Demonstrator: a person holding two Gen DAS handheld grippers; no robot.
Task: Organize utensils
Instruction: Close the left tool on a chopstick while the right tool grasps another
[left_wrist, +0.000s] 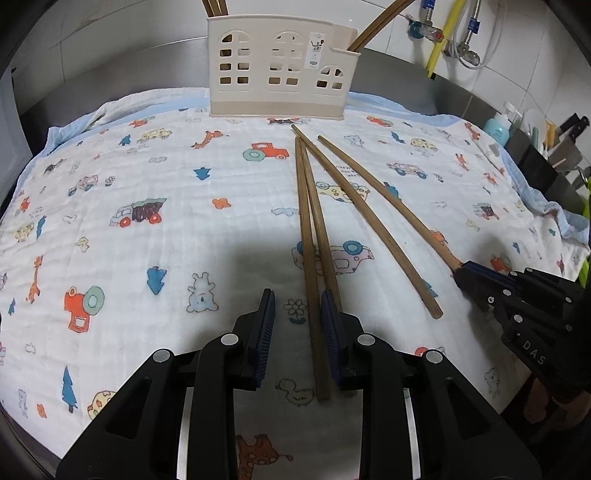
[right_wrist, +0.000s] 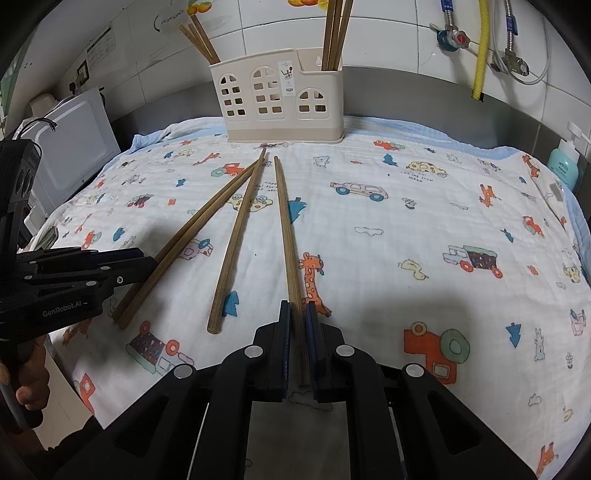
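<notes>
Several wooden chopsticks lie on a cartoon-print cloth in front of a beige house-shaped utensil holder, also seen in the right wrist view, with chopsticks standing in its end compartments. My right gripper is shut on the thick end of one chopstick; the left wrist view shows that gripper and stick. My left gripper is open; one chopstick runs between its fingers, a second passes at its right finger. The right wrist view shows it too. Another loose chopstick lies between.
A white appliance stands at the left edge. A teal soap bottle and dark containers stand at the right. Pipes and a yellow hose hang on the tiled wall behind.
</notes>
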